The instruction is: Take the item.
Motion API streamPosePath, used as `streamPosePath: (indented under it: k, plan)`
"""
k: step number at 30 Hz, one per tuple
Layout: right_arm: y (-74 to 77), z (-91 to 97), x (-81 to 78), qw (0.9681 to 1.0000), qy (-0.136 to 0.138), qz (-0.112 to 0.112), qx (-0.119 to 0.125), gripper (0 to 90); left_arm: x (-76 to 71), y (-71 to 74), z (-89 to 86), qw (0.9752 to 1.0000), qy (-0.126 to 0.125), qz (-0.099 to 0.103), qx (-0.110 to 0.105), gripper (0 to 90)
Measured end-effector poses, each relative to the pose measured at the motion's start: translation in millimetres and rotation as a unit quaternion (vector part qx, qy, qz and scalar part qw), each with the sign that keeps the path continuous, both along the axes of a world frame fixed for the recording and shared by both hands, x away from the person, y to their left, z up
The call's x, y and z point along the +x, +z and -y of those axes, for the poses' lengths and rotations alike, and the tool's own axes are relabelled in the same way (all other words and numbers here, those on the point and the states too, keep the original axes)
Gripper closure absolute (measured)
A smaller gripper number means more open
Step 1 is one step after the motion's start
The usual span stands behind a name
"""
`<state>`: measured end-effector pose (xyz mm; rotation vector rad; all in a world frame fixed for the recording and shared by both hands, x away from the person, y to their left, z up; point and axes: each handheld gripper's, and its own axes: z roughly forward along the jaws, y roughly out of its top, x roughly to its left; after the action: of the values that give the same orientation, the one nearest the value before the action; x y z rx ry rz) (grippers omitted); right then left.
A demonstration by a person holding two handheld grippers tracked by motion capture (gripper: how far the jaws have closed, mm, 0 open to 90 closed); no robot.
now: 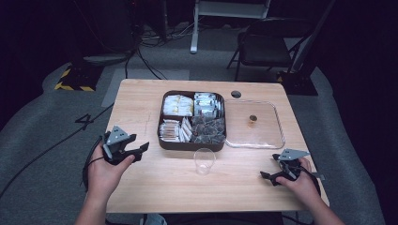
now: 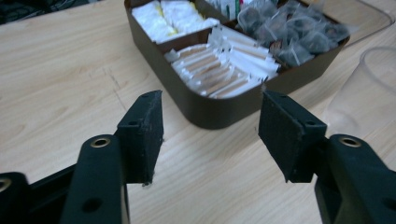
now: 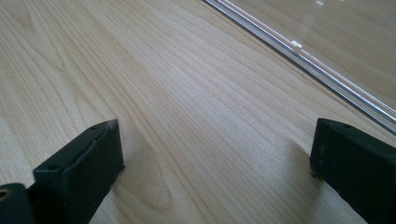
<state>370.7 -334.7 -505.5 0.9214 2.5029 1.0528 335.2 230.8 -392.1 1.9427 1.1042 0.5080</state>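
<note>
A brown divided box (image 1: pixel 164 140) sits mid-table, its compartments packed with white sachets (image 2: pixel 161 18), paper stick packets (image 2: pixel 224 70) and dark mesh tea bags (image 2: pixel 289 32). A clear plastic cup (image 1: pixel 204 161) stands empty just in front of the box and appears again at the right edge as the cup (image 2: pixel 369 93) in the left gripper view. My left gripper (image 1: pixel 141 152) hovers open left of the box, its jaws (image 2: pixel 212 100) pointing at the box's near corner. At the table's right front, my right gripper (image 1: pixel 267 166) rests open and empty on the wood (image 3: pixel 217 128).
A clear flat lid (image 1: pixel 270 136) with a small brown knob (image 1: pixel 253 120) lies right of the box; its rim (image 3: pixel 299 56) runs just beyond the right jaws. A cable hole (image 1: pixel 236 93) is near the far edge. A folding chair (image 1: pixel 265 44) stands behind the table.
</note>
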Motion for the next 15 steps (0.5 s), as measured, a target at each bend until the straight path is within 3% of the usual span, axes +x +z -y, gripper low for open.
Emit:
streamPosePath:
  k: [8,15]
  plan:
    - [0.0,0.0,0.3,1.0,0.001,0.0,0.001,2.6,18.7,7.2,14.5,0.9995,-0.029,0.008,0.004,33.1]
    - [0.0,0.0,0.3,1.0,0.001,0.0,0.0,2.6,43.4,8.6,23.8,0.9987,-0.047,0.015,0.007,35.4]
